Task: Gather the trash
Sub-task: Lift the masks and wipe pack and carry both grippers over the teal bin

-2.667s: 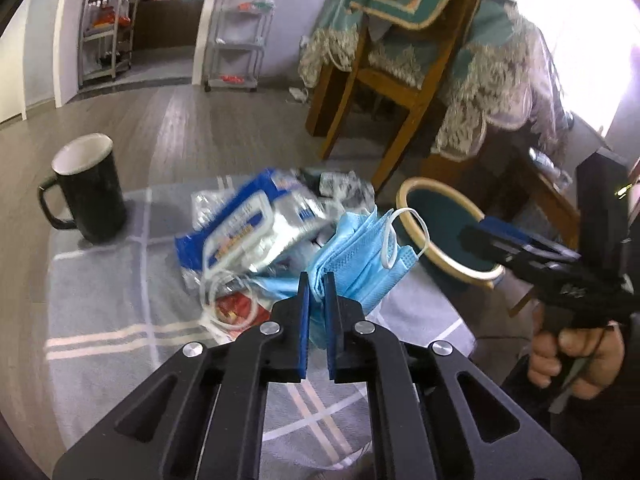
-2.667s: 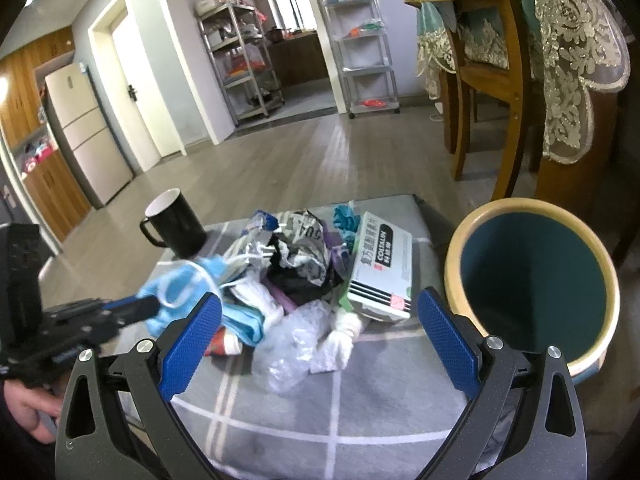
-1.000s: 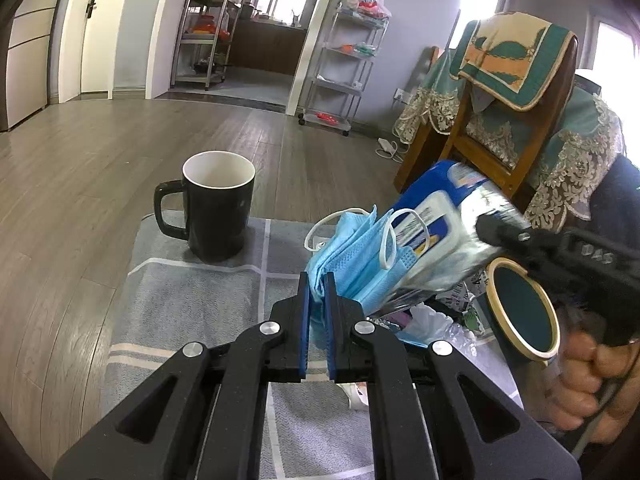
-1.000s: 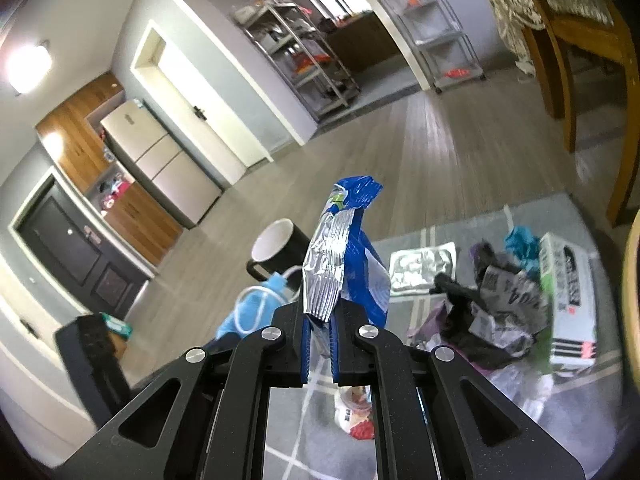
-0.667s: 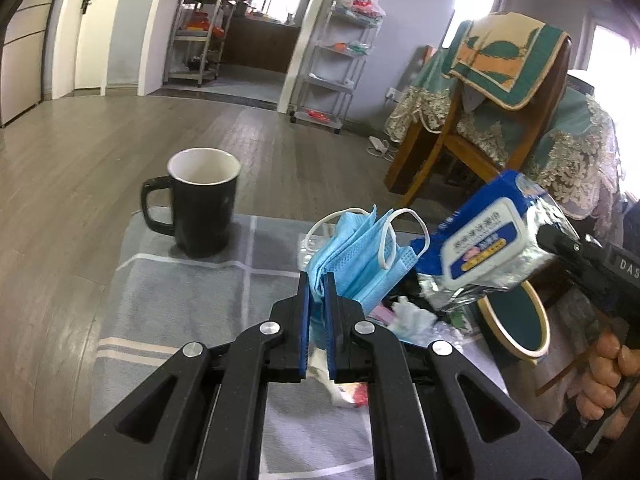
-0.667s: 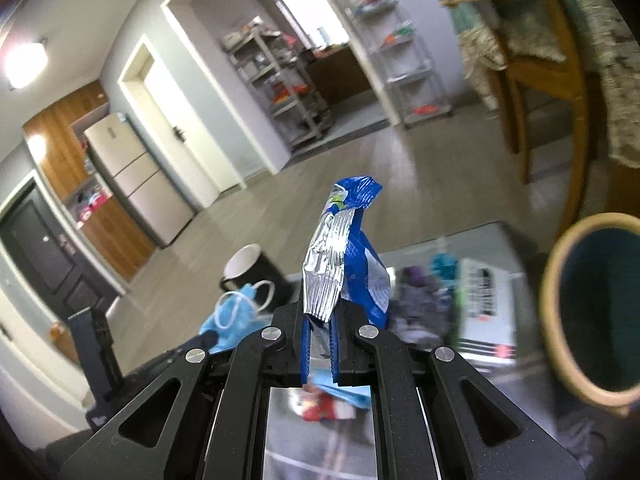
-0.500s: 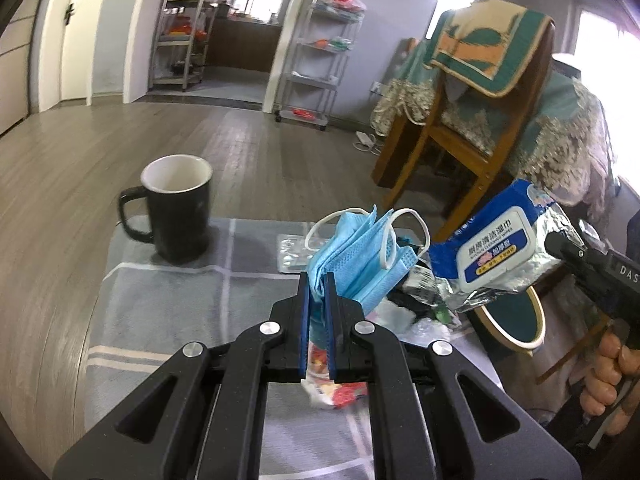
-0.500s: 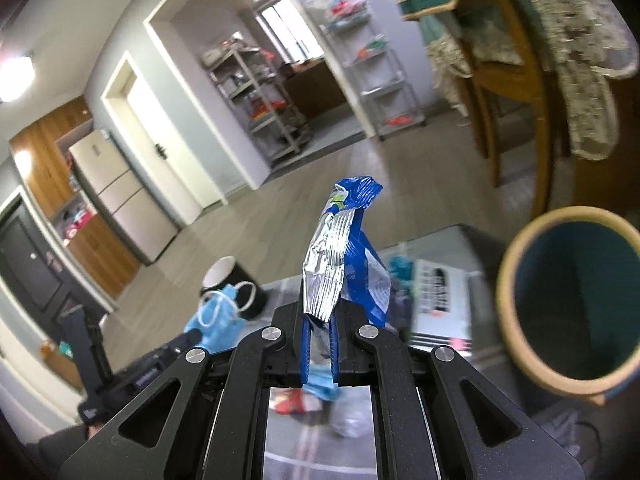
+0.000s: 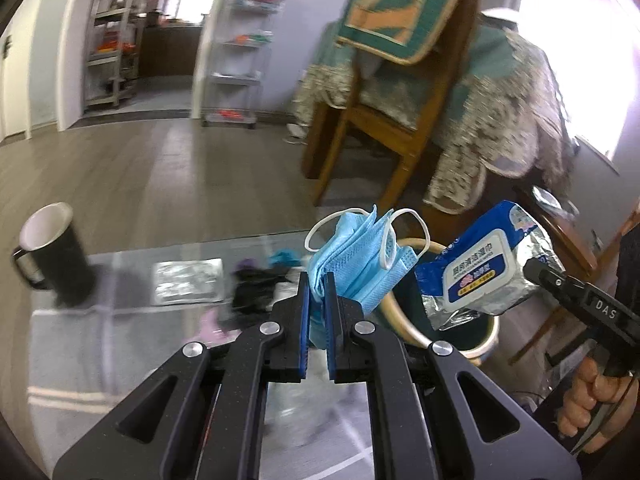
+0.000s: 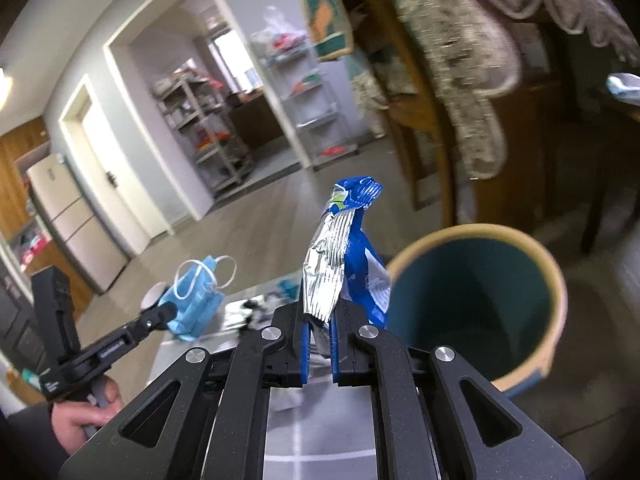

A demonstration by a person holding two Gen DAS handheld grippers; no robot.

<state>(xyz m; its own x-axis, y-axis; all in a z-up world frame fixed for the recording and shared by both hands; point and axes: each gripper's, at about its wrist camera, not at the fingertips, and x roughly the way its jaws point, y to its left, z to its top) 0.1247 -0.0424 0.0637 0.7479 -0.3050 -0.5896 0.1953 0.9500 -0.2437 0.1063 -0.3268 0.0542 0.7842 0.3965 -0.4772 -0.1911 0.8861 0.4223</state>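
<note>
My left gripper (image 9: 318,286) is shut on a folded blue face mask (image 9: 356,264), which also shows at the left of the right wrist view, face mask (image 10: 194,300). My right gripper (image 10: 320,320) is shut on a blue and silver wet-wipes pack (image 10: 344,256). In the left wrist view that wet-wipes pack (image 9: 480,272) hangs over the teal bin (image 9: 478,330). The teal bin (image 10: 480,300) with its tan rim stands just right of my right gripper. Loose trash (image 9: 256,288) lies on the grey checked cloth (image 9: 80,360).
A black mug (image 9: 52,256) stands at the cloth's left end, with a foil packet (image 9: 188,282) near it. A wooden chair (image 9: 384,128) and a lace-covered table (image 9: 500,120) stand behind the bin. A person's hand (image 9: 596,400) holds the right gripper's handle.
Both grippers have swung right toward the bin while holding their items. The mug has slid to the left edge of the left wrist view. The bin now looms large beside the wipes pack.
</note>
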